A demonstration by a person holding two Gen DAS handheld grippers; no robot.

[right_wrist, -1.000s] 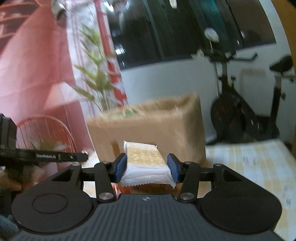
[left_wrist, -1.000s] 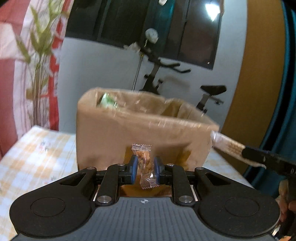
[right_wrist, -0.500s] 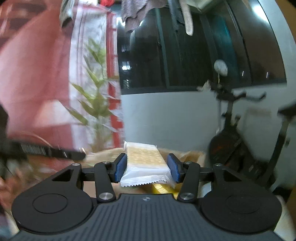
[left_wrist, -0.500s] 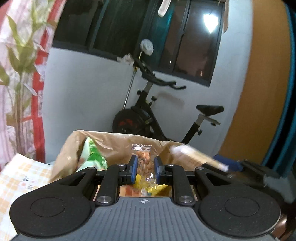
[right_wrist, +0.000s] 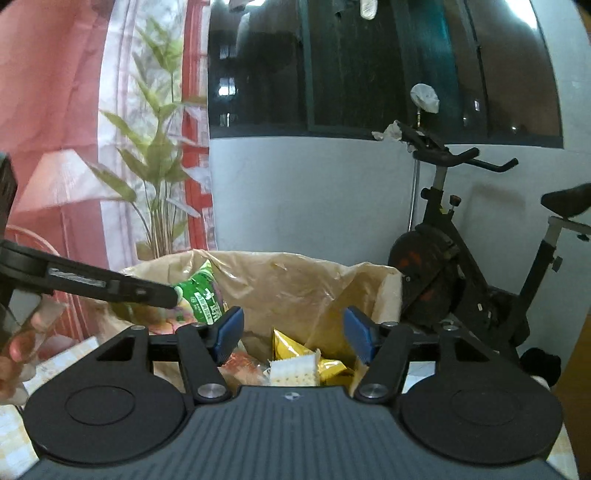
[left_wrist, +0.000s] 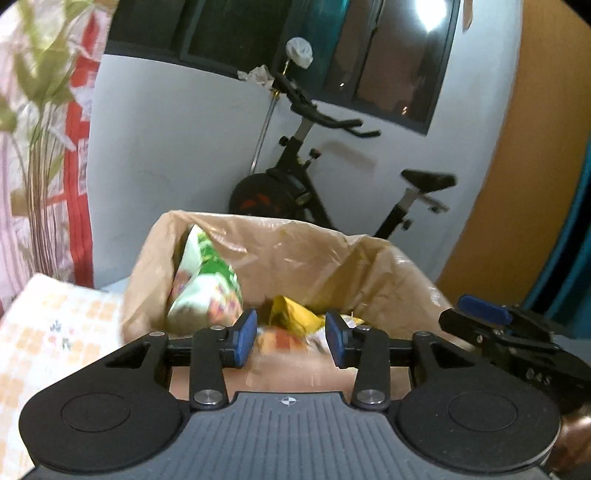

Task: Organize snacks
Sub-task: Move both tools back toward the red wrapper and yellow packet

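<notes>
Both grippers over the box (left_wrist: 258, 266), left (left_wrist: 290, 341) and right (right_wrist: 293, 336); jaws just opened, spread, nothing between them. Cracker pack (right_wrist: 293, 371) lies inside on the snacks. Risk: pulling back low could snag the liner (right_wrist: 295, 280) and tip the box.

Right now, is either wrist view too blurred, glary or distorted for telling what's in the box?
Left wrist: snacks between the jaws smear with motion blur, the green bag is soft, and a lamp reflection glares in the window. Right wrist: sharper, the cracker pack is readable. Both bend the walls, fisheye.
</notes>
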